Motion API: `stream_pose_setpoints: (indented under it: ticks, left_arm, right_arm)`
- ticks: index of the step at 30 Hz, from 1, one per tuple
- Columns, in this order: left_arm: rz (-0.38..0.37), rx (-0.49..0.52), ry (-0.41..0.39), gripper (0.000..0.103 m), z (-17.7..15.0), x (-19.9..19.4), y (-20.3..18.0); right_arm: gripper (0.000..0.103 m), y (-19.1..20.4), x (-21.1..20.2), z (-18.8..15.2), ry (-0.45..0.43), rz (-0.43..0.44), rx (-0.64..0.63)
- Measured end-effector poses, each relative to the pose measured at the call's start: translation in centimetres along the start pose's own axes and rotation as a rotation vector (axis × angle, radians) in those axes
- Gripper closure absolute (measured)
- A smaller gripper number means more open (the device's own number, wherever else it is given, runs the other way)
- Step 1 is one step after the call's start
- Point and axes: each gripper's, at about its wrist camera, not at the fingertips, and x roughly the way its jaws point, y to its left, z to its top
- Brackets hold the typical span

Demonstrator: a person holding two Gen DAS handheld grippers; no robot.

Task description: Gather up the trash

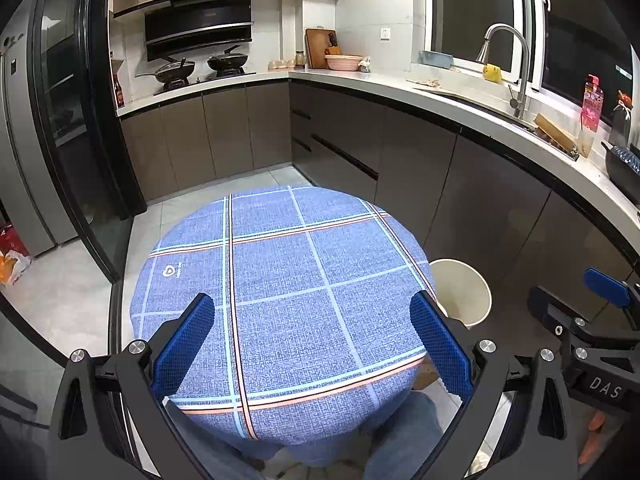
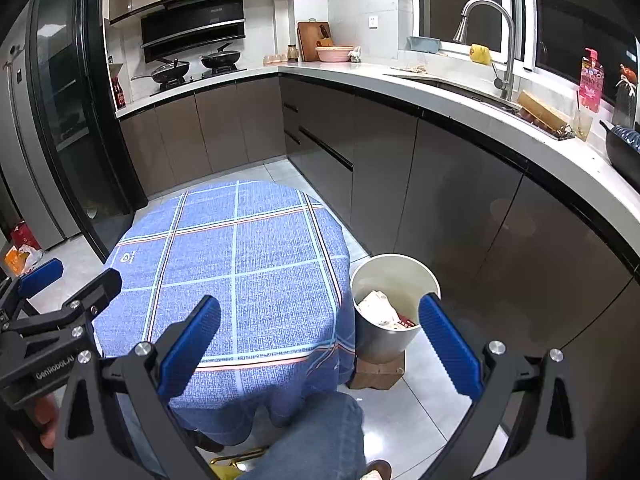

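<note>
A white trash bin (image 2: 394,312) stands on the floor right of the table, on a brown block (image 2: 378,374). Crumpled paper and wrappers (image 2: 380,310) lie inside it. The bin also shows in the left wrist view (image 1: 464,292), partly behind the table. The small round table has a blue checked cloth (image 1: 280,280) with nothing on it; it also shows in the right wrist view (image 2: 240,264). My left gripper (image 1: 312,344) is open and empty above the table's near edge. My right gripper (image 2: 320,348) is open and empty, between the table edge and the bin.
Dark kitchen cabinets (image 2: 400,152) and a white counter (image 2: 440,92) with a sink and tap curve round the back and right. A dark fridge (image 1: 60,120) stands at the left. An orange bag (image 1: 12,264) lies on the floor at the far left. My knee (image 2: 316,432) is under the table.
</note>
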Motion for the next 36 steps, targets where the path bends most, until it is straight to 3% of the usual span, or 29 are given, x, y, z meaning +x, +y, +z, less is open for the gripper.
stream_pose_setpoints:
  ticks: [36]
  left_arm:
    - [-0.027,0.017,0.019,0.008,1.5,2.1,-1.6]
  right_arm:
    - [0.003,-0.8,2.2,1.2,0.040,-0.006,0.005]
